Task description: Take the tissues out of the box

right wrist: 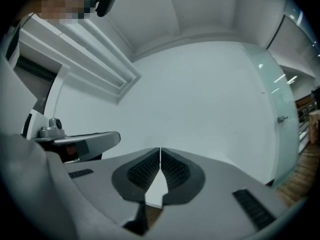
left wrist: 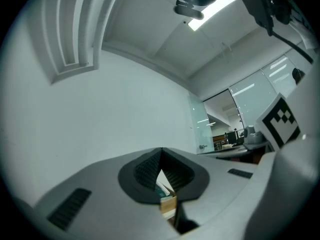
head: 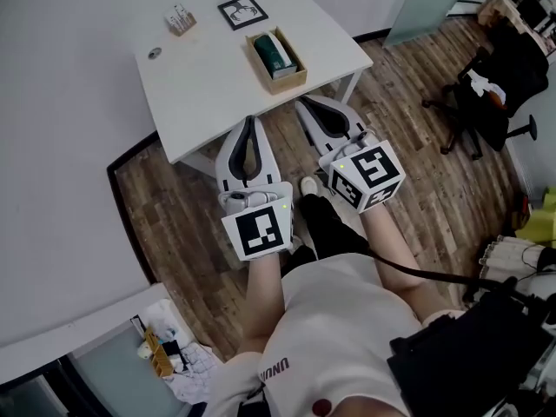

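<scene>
Small print "UNUN" low on the person's pale shirt [head: 330, 320]; no other legible text anywhere.

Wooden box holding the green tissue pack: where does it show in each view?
Head view: upper middle, the open wooden box on the white table.
Left gripper view: low centre, glimpsed behind the jaws.
Right gripper view: not visible; only table edge shows.
Shared landmark: the white table.

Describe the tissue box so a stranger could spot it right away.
Find the white table by the wall. At its right end sits an open wooden box holding a dark green tissue pack; the black-framed card nearby is flat.
</scene>
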`<state>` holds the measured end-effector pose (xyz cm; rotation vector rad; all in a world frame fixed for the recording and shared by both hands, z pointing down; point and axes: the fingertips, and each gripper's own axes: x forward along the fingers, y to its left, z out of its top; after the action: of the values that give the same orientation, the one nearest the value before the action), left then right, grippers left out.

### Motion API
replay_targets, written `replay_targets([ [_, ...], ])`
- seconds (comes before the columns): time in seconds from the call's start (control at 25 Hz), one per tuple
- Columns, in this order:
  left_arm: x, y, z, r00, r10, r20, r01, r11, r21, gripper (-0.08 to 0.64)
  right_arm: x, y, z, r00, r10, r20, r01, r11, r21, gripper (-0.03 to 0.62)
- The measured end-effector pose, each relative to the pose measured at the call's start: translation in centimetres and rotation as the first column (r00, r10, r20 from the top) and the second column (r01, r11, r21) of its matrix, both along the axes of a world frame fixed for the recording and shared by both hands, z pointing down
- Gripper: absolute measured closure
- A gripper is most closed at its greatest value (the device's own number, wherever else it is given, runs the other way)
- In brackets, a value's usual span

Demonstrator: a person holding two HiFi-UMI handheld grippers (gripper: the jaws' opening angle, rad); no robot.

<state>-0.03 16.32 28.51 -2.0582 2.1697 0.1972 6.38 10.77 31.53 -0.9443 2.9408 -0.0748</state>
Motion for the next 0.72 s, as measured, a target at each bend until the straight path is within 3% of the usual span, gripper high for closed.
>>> replay_targets([
  [0.2, -2.2, -2.9, 0.5, 0.998, -0.019, 0.059, 0.019, 1.0, -0.007, 0.548, -1.0, -3.7, 0.3, 1.0, 0.011, 0.023, -0.01, 1.0, -0.019, 0.571],
  [0.72, -5.3, -12.9, 0.6, 0.997, -0.065, 0.049, 0.065, 0.998, -0.013, 0.548, -3.3, -13.9, 1.1, 1.0, -0.017, -0.017, 0.017, 0.999, -0.028, 0.571],
])
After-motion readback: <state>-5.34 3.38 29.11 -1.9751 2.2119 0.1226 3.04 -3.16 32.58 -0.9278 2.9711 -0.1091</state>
